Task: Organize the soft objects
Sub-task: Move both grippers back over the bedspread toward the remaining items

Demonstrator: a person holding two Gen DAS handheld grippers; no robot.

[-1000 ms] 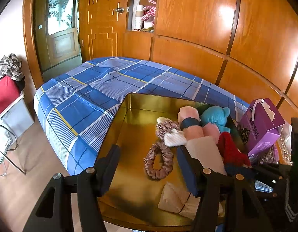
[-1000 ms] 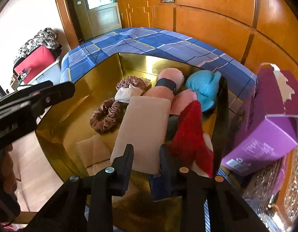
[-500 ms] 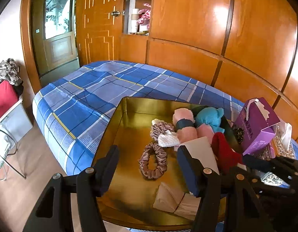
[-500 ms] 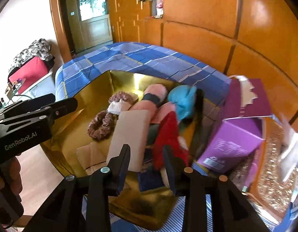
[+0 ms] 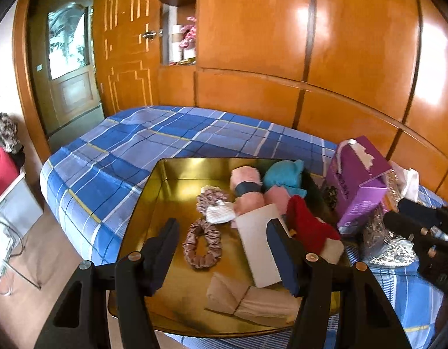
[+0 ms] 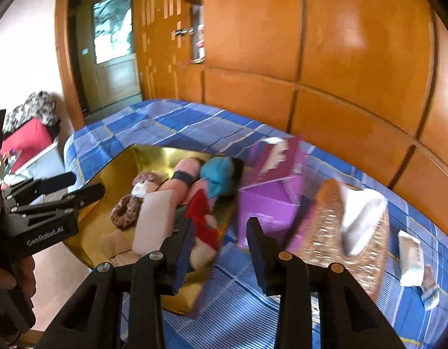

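A gold tray (image 5: 165,171) (image 6: 119,163) on the bed holds soft things: a brown scrunchie (image 5: 202,245) (image 6: 125,212), a pale pink pad (image 5: 260,250) (image 6: 154,221), pink rolls (image 5: 245,187), a teal plush (image 5: 285,174) (image 6: 218,174), a red sock (image 5: 308,226) (image 6: 202,215) and beige folded cloth (image 5: 247,299). My left gripper (image 5: 222,254) is open and empty above the tray's near side. My right gripper (image 6: 219,242) is open and empty, above the tray's right edge and the bedsheet.
A purple tissue box (image 5: 359,180) (image 6: 270,186) stands right of the tray. A glittery basket (image 6: 340,232) with white cloth lies further right. The blue plaid bed (image 5: 136,145) meets a wooden wall (image 5: 282,58). A white packet (image 6: 413,264) lies far right.
Both grippers have pulled back and up from the tray. The right gripper has opened wider and swung right, bringing the tissue box and basket into its view.
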